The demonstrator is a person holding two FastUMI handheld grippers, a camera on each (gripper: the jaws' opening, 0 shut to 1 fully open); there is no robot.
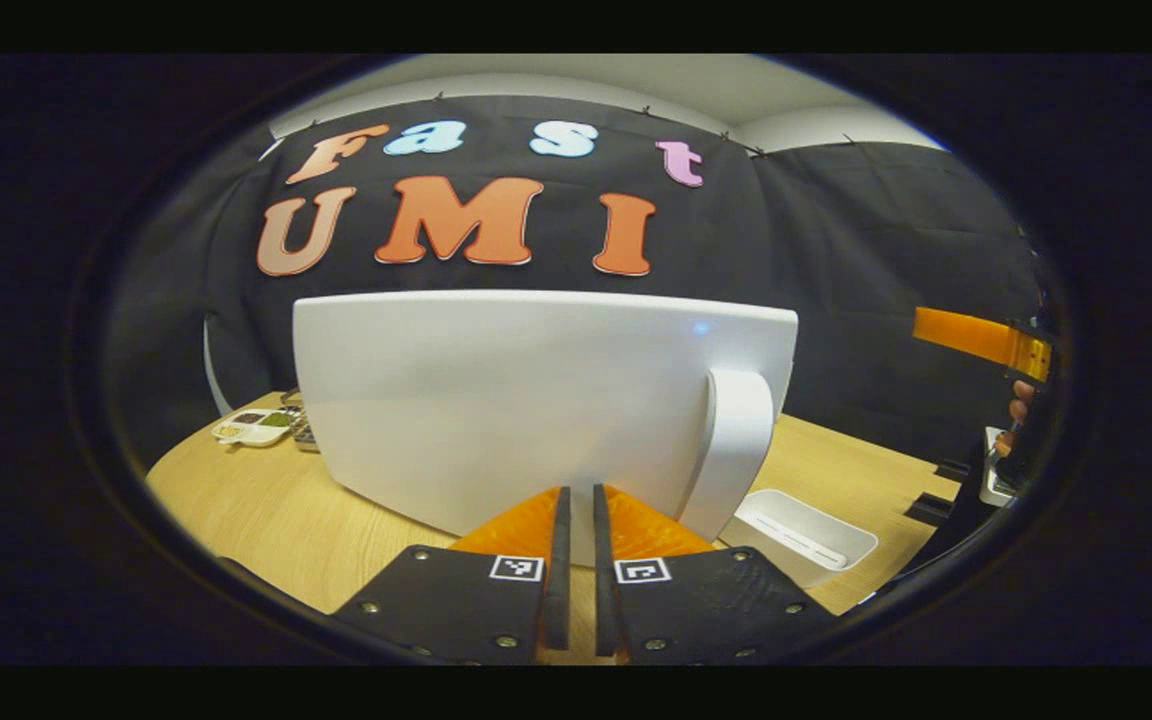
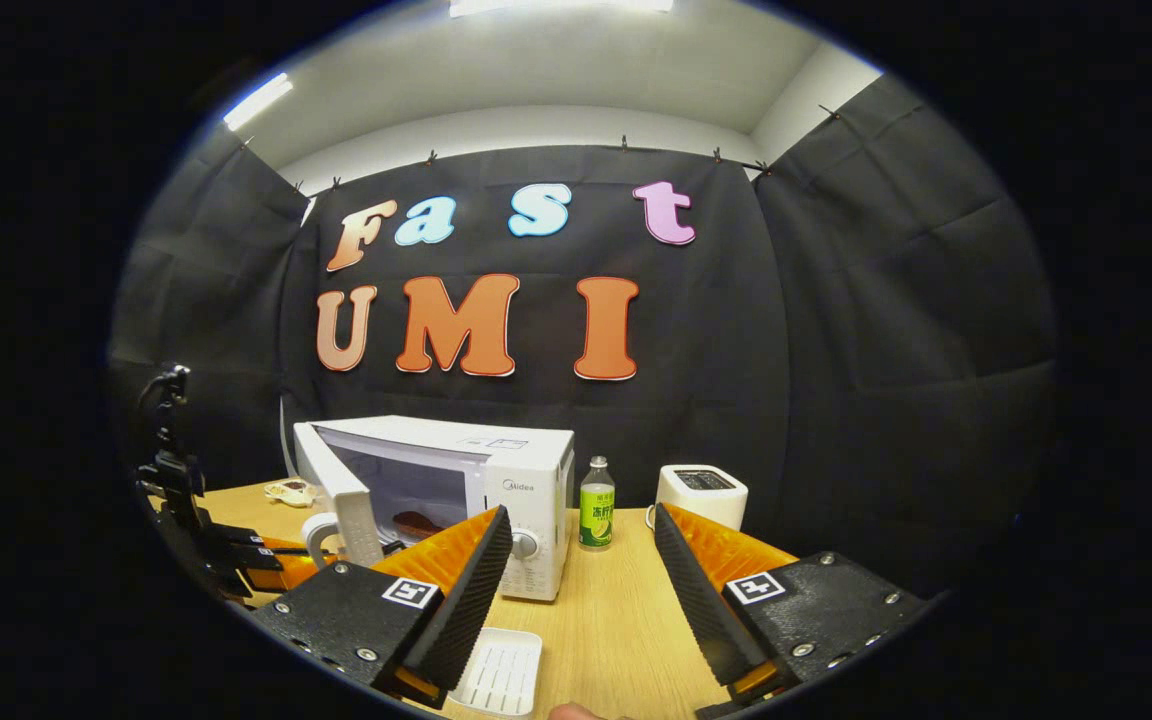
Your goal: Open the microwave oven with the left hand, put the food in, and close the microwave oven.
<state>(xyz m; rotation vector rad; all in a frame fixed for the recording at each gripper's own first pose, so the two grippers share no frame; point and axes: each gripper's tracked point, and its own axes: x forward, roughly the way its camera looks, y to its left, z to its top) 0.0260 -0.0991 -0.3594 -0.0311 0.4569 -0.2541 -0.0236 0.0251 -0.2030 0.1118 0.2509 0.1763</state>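
Observation:
The white microwave (image 2: 526, 470) stands on the wooden table with its door (image 2: 341, 495) swung partly open. A brown piece of food (image 2: 416, 522) lies inside the cavity. In the left gripper view the door's outer face (image 1: 516, 400) looms close, its handle (image 1: 736, 450) at the right. My left gripper (image 1: 576, 505) is shut with nothing between its fingers, its tips right at the door's lower face; whether they touch it I cannot tell. In the right gripper view the left gripper (image 2: 271, 568) sits beside the door handle (image 2: 319, 535). My right gripper (image 2: 581, 560) hangs open and empty in front of the microwave.
A green-labelled bottle (image 2: 596, 512) and a white toaster (image 2: 701, 495) stand right of the microwave. A white ridged tray (image 2: 501, 670) lies near the table's front. A small dish of sauces (image 1: 256, 425) sits beyond the door, at the left.

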